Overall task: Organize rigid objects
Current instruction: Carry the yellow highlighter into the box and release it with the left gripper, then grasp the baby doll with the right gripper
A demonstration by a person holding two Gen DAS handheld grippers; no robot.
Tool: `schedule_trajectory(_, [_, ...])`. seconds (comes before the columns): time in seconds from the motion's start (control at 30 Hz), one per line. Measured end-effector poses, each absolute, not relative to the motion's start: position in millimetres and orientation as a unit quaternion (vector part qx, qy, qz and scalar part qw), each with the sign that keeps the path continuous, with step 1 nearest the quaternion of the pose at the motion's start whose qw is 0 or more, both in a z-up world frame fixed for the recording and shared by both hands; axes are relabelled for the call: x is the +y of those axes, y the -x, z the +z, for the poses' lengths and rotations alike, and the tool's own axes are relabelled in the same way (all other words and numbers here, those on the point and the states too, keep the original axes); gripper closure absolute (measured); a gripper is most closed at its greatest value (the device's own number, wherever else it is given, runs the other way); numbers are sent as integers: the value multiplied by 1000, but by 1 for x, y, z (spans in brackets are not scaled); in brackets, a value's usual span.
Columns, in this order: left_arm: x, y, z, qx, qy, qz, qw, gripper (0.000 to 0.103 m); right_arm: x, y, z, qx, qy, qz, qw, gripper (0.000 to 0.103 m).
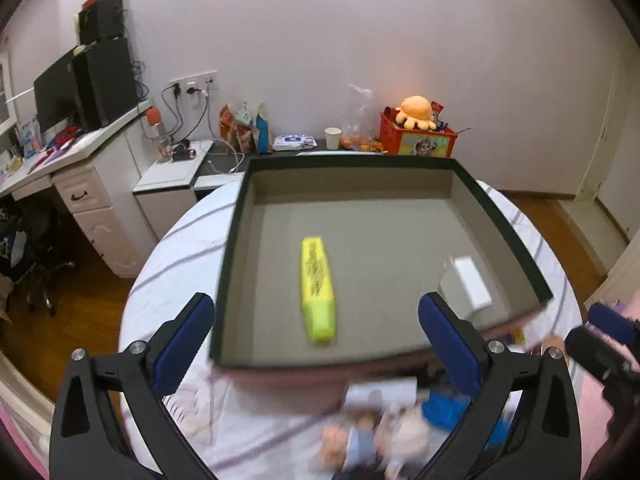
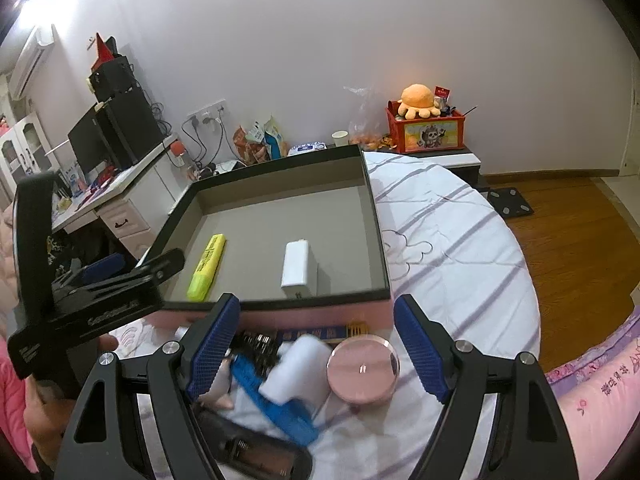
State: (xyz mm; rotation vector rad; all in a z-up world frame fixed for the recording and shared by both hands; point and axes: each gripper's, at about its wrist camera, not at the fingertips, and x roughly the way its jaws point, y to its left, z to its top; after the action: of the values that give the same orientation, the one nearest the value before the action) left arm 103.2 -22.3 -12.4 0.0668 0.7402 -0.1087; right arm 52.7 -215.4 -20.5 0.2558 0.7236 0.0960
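A shallow box with a dark rim (image 1: pixel 505 222) (image 2: pixel 378 236) lies on the round table. Inside lie a yellow highlighter (image 1: pixel 317 295) (image 2: pixel 207 266) and a white charger block (image 1: pixel 466 287) (image 2: pixel 297 269). My left gripper (image 1: pixel 316 344) is open and empty above the box's near edge. My right gripper (image 2: pixel 316 344) is open and empty above a pile in front of the box: a round pink case (image 2: pixel 362 372), a white object (image 2: pixel 292 368), a blue object (image 2: pixel 276 404), a small doll (image 1: pixel 360 440) and a black battery holder (image 2: pixel 260 452).
The table has a white striped cloth (image 2: pixel 460 240). Behind it stand a low shelf with a paper cup (image 1: pixel 333 137), snack bags and a red toy crate (image 1: pixel 416 136). A desk with a monitor (image 1: pixel 56 96) is at the left. Wooden floor lies to the right.
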Motion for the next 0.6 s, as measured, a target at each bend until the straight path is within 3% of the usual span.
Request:
schedule_trajectory(0.47, [26,-20,-47,387,0,-44,921,0,-182,-3,-44,374,-90,75,920,16])
schedule_trajectory(0.57, [29,-15,-47,385,1,-44,922,0,-175,-3,-51,386,-85,84,915,0])
schedule_trajectory(0.6, [30,-14,-46,383,1,-41,923,0,-173,-3,-52,386,-84,90,914,0])
